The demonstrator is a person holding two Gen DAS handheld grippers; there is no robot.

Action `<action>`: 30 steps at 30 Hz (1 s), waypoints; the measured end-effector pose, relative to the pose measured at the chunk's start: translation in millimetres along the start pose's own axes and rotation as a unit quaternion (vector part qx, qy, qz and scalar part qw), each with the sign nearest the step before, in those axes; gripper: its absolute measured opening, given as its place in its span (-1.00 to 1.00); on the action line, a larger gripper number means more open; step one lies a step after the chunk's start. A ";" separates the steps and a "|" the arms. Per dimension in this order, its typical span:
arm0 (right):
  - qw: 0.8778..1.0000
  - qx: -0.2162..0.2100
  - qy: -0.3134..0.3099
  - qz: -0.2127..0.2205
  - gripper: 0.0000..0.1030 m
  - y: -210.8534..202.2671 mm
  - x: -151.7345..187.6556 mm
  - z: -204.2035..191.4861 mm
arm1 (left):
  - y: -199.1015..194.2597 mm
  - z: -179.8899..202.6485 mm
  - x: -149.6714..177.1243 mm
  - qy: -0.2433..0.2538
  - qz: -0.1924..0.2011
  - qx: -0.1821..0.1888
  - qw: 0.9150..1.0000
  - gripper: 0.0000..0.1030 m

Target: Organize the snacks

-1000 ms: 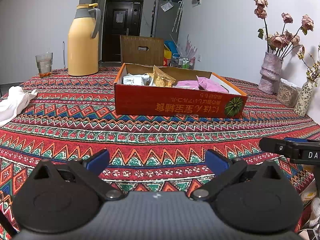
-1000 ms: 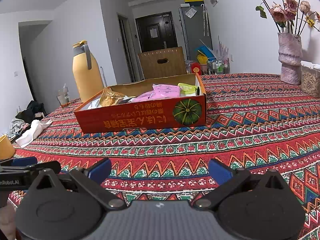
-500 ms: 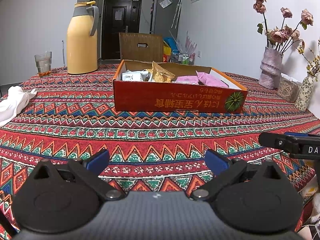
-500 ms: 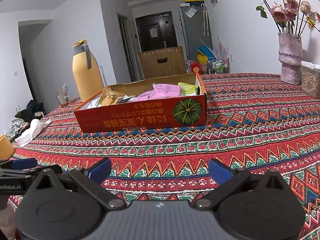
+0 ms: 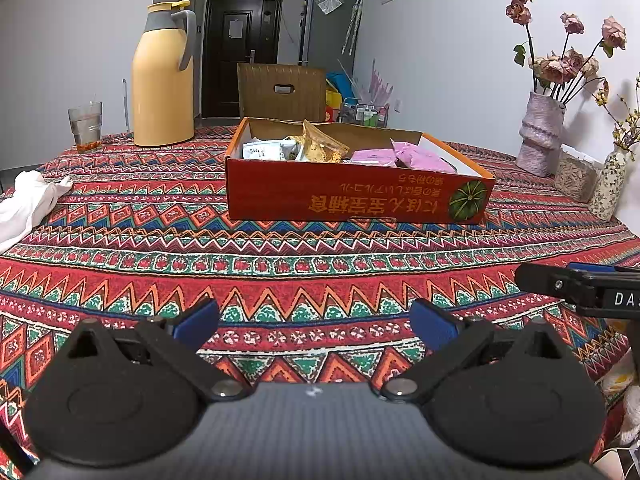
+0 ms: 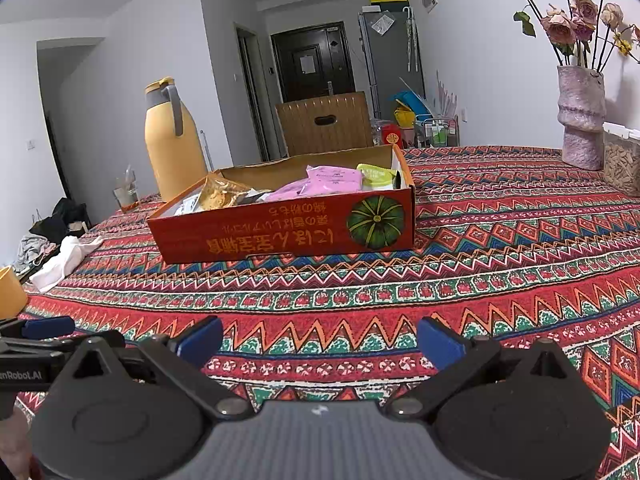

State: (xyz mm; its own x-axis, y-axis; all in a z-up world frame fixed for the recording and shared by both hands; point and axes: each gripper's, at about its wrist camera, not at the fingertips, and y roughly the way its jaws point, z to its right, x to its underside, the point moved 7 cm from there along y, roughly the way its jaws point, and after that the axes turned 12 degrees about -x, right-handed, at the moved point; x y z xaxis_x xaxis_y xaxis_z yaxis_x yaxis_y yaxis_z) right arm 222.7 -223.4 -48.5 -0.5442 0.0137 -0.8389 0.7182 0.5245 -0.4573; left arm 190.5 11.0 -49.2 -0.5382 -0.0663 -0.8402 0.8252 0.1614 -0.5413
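Both grippers hover low over the patterned tablecloth (image 5: 320,248), side by side. Left gripper (image 5: 314,322) spread wide, nothing between its blue pads; right gripper (image 6: 320,338) equally wide and empty. Ahead sits the red cardboard box (image 6: 280,232), with pink snack packets (image 6: 332,178) and a golden crinkly bag (image 5: 320,148) inside.

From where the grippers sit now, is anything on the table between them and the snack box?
Nothing visible: only bare patterned tablecloth lies between the open left gripper, the open right gripper and the red box.
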 end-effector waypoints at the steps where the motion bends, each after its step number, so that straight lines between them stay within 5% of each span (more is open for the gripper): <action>1: 1.000 0.000 0.000 0.000 1.00 -0.3 -0.5 0.4 | -0.1 0.0 0.2 0.000 0.000 0.000 1.000 1.00; 30: 1.000 0.002 -0.006 0.003 1.00 -3.7 1.7 -3.0 | -7.0 -1.4 1.6 -0.005 0.008 0.004 1.000 1.00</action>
State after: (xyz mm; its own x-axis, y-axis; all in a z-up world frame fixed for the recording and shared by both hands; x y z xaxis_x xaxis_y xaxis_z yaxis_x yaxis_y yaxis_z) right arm 217.8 -222.7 -47.4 -0.5341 0.0069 -0.8454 0.7238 0.5204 -0.4531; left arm 183.6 11.1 -46.7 -0.5231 -0.0733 -0.8491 0.8353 0.1539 -0.5279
